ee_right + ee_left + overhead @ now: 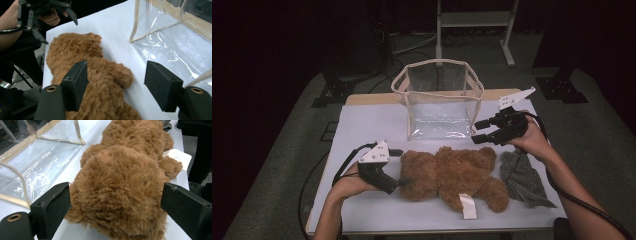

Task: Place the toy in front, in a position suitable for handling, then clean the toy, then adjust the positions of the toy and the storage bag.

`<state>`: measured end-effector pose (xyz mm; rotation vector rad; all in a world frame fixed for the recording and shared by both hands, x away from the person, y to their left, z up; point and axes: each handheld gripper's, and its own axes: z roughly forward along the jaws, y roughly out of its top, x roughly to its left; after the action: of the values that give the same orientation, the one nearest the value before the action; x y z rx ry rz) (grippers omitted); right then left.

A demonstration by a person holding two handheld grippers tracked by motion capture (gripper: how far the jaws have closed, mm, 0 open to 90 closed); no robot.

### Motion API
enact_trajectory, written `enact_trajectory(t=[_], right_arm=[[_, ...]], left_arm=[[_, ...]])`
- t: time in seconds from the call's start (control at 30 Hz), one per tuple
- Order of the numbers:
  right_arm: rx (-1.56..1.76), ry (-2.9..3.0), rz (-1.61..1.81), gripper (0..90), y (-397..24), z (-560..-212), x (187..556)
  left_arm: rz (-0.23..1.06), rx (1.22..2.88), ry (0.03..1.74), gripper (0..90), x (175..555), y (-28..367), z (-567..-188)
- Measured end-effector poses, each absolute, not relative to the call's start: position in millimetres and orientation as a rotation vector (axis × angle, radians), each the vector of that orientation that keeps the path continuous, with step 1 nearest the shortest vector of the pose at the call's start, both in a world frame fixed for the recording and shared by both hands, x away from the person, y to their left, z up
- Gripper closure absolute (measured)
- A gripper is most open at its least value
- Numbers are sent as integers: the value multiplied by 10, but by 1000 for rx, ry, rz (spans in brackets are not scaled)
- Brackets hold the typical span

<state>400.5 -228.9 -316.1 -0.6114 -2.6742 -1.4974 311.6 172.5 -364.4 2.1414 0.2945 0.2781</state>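
Softly furry brown teddy bear (452,175) beside clear plastic bag (439,107).

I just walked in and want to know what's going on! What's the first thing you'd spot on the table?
A fluffy brown teddy bear lies flat in the middle of the white table, with a white tag by its leg. The left tool sits at the bear's head, jaws spread around it. Behind the bear stands an open see-through bag, and a grey cloth lies to the bear's right.
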Motion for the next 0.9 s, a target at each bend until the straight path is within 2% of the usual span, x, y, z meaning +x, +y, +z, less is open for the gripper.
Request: enact_trajectory(t=[0.47, 0.9], right_arm=[[-553, -2726, -1458, 338, -1986, -2992, 4245], [-489, -2732, -1441, 341, -1791, -2932, 4245]], left_arm=[[281, 2143, 303, 78, 3106, 1773, -3628], [286, 2147, 299, 78, 3076, 1809, -3614]])
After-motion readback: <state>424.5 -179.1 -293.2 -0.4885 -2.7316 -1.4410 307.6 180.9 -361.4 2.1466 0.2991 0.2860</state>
